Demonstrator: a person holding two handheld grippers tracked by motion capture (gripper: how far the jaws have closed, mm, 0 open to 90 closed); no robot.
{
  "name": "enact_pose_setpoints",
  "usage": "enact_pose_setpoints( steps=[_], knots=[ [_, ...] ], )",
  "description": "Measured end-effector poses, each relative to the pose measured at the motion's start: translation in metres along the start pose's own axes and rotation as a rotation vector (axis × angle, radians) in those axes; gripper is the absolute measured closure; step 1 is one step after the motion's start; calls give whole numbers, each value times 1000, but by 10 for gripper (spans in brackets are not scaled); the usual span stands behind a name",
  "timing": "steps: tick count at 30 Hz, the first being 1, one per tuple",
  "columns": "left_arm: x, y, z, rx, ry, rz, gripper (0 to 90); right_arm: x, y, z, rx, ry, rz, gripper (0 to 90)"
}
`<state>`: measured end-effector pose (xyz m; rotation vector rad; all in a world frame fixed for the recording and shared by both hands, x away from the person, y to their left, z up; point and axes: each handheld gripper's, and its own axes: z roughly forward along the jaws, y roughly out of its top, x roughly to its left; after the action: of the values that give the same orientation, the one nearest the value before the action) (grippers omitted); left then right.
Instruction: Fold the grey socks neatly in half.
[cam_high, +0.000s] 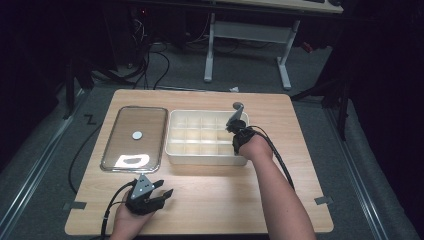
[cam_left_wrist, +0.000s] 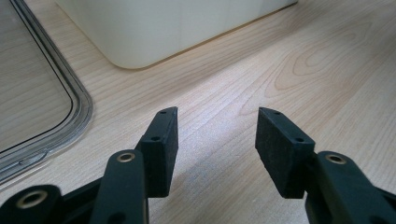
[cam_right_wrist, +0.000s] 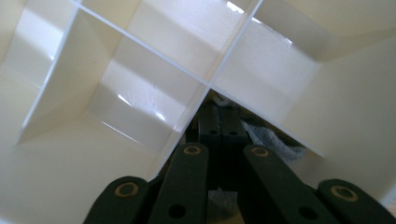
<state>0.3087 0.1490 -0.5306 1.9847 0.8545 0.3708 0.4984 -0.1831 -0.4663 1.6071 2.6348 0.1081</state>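
A white box (cam_high: 200, 156) divided into several compartments stands mid-table. My right gripper (cam_high: 233, 128) reaches into its right end, jaws pointing down into a compartment. In the right gripper view the jaws (cam_right_wrist: 222, 114) are shut together beside a divider wall (cam_right_wrist: 187, 121), and a grey fuzzy material (cam_right_wrist: 275, 140) lies under and behind the tips. I cannot tell whether they pinch it. My left gripper (cam_high: 165, 188) rests near the table's front left, open and holding nothing (cam_left_wrist: 217, 116), aimed toward the box corner (cam_left_wrist: 140, 42).
A clear flat lid (cam_high: 107, 150) lies left of the box with a small white disc (cam_high: 137, 134) on it; its rim (cam_left_wrist: 79, 107) is close to my left jaws. Bare wood lies in front of the box. A desk frame (cam_high: 285, 70) and cables sit on the floor beyond.
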Motion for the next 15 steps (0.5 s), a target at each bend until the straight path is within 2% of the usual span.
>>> enact_pose_setpoints(
  steps=[3,4,6,7,9,10,11,13,15],
  knots=[
    [0,0,0,1,-1,0,497,3,-1,0,-4,-17,-10,900],
    [0,0,0,-1,0,-1,497,4,-2,-1,-10,-21,0,900],
    [0,1,0,-3,-3,-3,497,3,-4,-7,-27,-20,-6,900],
    [0,1,-1,-4,-2,1,496,3,-6,-13,-40,-23,0,863],
    [-1,2,-1,-4,-3,2,495,0,-12,-26,-79,-13,3,831],
    [-2,3,-1,-3,-5,1,493,-2,-20,-41,-134,-17,13,803],
    [-3,3,-2,-7,-5,6,492,-3,-25,-47,-158,-18,13,785],
    [-4,3,-2,-3,-5,13,491,-4,-29,-52,-174,-8,21,769],
    [-5,3,-3,0,-1,20,489,-5,-42,-59,-223,-8,19,727]
  ],
)
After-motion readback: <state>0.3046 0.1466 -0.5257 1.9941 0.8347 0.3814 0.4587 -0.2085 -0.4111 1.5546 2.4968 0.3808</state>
